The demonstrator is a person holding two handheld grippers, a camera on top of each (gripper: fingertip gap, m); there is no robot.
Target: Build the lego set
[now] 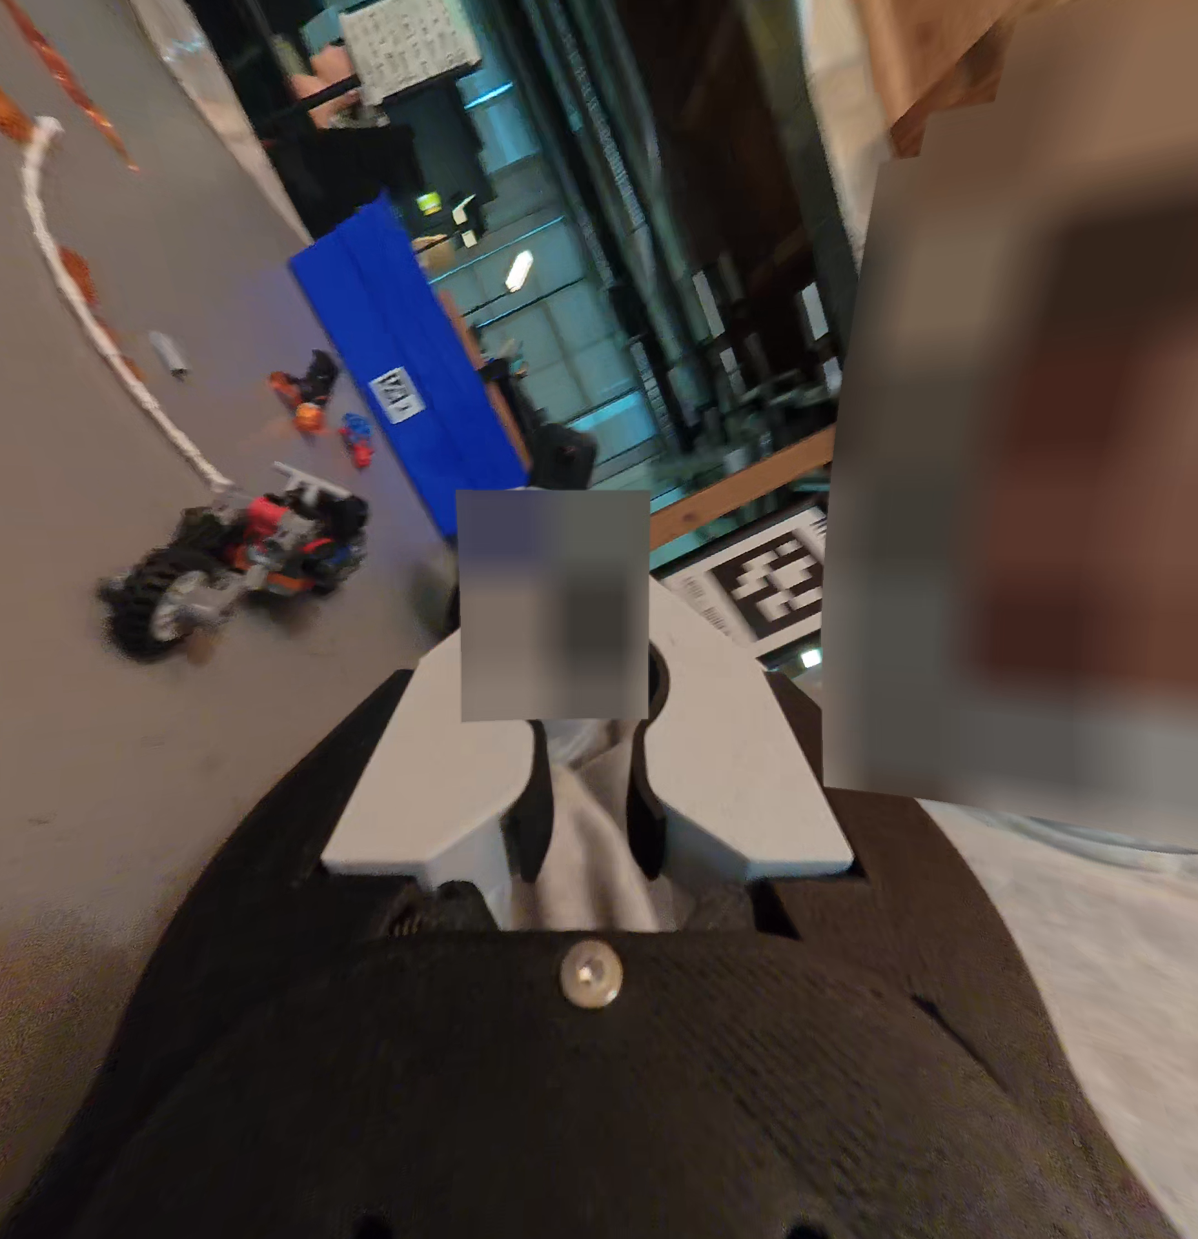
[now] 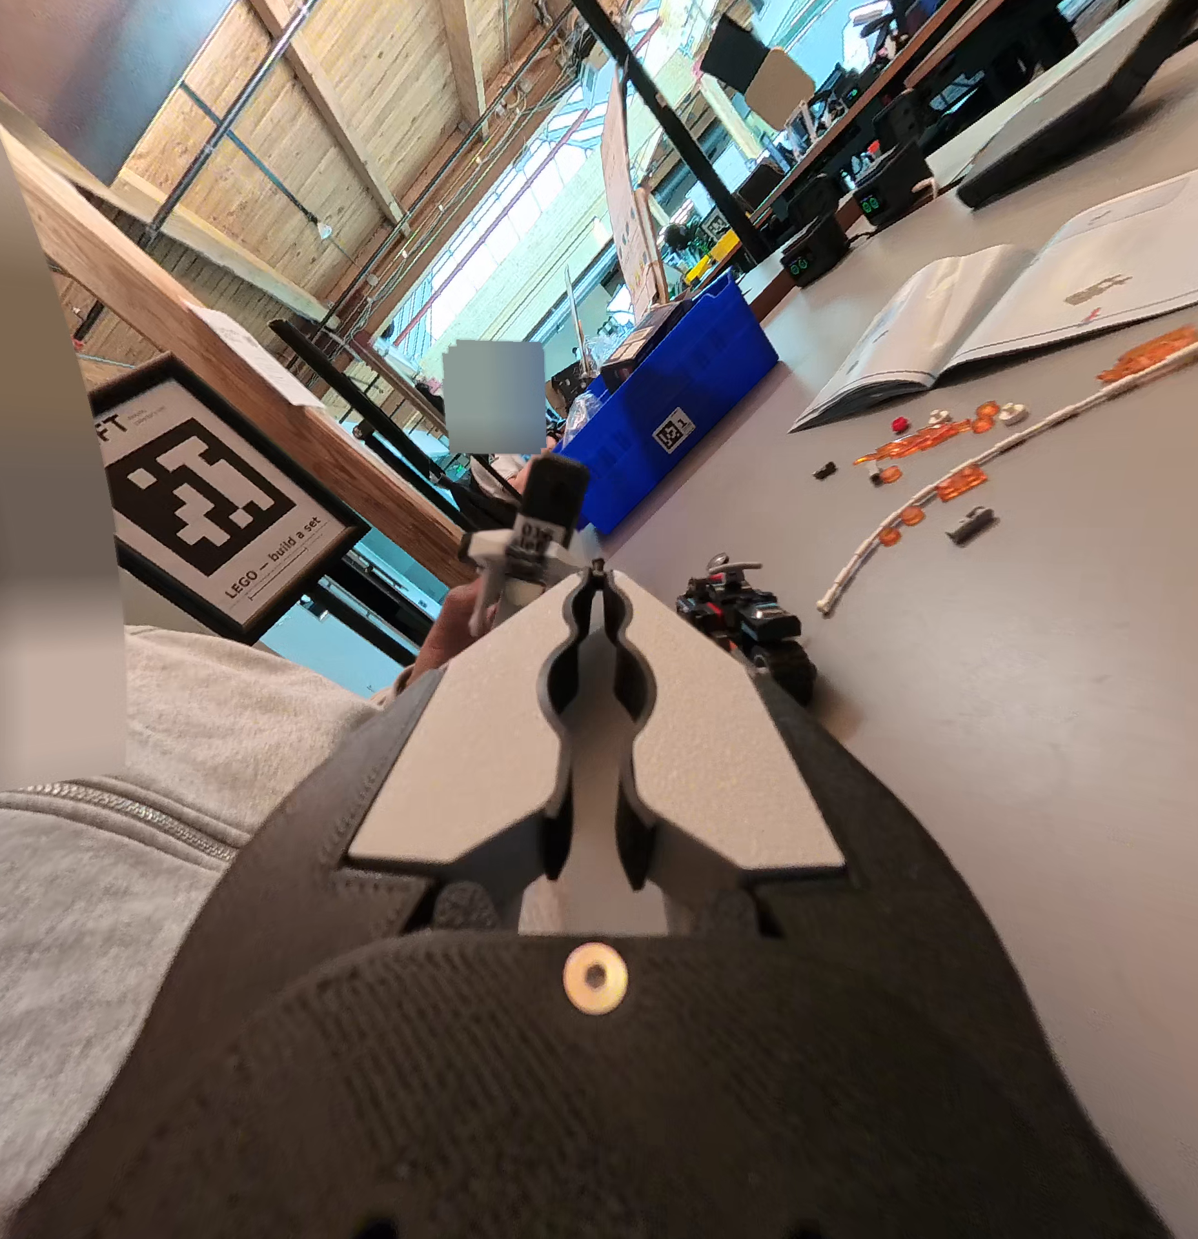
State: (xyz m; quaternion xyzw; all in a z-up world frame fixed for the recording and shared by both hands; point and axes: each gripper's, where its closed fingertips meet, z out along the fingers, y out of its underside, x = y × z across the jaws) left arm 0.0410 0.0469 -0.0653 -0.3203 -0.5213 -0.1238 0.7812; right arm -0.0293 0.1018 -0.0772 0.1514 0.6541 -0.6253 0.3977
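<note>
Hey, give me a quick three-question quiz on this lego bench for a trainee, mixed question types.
1. True or false: the right gripper stands wide open.
2. Pick one: the bin behind the lego motorcycle is A red, B blue, C green.
3. Fill the gap: the instruction booklet lies ____ on the grey table.

Key: 1 false, its fingertips meet; 2 B; 3 open.
</note>
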